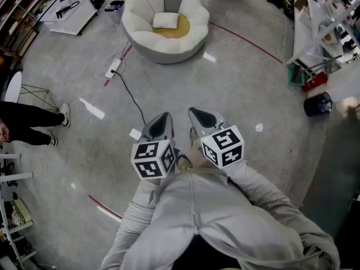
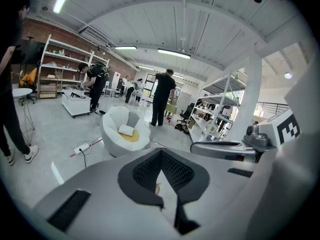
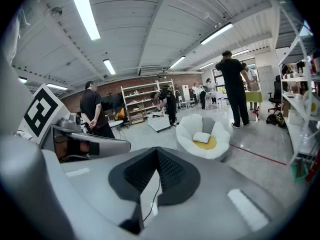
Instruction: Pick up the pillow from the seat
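Observation:
A small white pillow (image 1: 165,20) lies on the yellow cushion of a white flower-shaped seat (image 1: 136,26) that stands far ahead on the grey floor. Both grippers are held close to my chest, well short of the seat. The left gripper (image 1: 164,117) and right gripper (image 1: 194,112) point toward it side by side, each with its jaws together and nothing between them. In the left gripper view the pillow (image 2: 126,130) and seat (image 2: 111,134) show beyond the left gripper (image 2: 161,154). In the right gripper view the pillow (image 3: 201,137) sits beyond the right gripper (image 3: 156,151).
A power strip (image 1: 113,68) with a black cable lies on the floor between me and the seat. Red floor lines (image 1: 247,41) run beside it. A person's legs (image 1: 34,122) are at the left, shelving (image 1: 320,32) at the right, a low white platform (image 1: 70,13) at the back left.

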A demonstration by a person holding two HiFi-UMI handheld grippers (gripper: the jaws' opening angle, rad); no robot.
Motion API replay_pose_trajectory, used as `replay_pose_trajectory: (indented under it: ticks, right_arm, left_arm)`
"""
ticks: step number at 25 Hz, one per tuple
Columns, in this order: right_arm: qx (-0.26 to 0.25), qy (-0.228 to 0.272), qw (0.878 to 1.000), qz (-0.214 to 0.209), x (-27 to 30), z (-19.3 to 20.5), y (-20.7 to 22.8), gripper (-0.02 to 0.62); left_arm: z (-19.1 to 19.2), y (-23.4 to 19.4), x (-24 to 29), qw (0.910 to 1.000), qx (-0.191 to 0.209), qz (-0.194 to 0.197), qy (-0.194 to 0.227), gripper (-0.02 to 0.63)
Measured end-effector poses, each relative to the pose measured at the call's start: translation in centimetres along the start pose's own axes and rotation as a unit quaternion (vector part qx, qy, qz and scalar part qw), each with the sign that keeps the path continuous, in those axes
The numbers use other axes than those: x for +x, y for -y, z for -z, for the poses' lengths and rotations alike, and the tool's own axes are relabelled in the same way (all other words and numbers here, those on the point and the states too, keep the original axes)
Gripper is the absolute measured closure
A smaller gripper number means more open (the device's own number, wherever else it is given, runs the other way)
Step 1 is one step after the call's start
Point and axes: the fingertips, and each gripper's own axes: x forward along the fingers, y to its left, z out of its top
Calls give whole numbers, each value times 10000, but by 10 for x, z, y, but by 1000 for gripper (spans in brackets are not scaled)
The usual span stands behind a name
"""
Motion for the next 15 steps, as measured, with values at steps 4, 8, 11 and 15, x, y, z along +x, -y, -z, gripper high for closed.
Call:
replay_pose_trajectory:
  ticks: [4,8,11,15]
  right_arm:
    - [-6,-3,10000,0,3,-3,1,597]
    - [-14,-30,10000,-13,5,-2,-1,597]
    - [-11,-54,10000,-21,7,1,-1,595]
    - [183,72,9998,-83,10,-3,1,595]
  left_arm:
    - [-3,-4,1,10000,-29,-31,3,602]
    - [0,-8,-1,10000,-63,-70,-9,601]
    - [3,-9,0,9999,-75,-90,-32,601]
    - [3,-13,5,9999,-81,-101,-98,602]
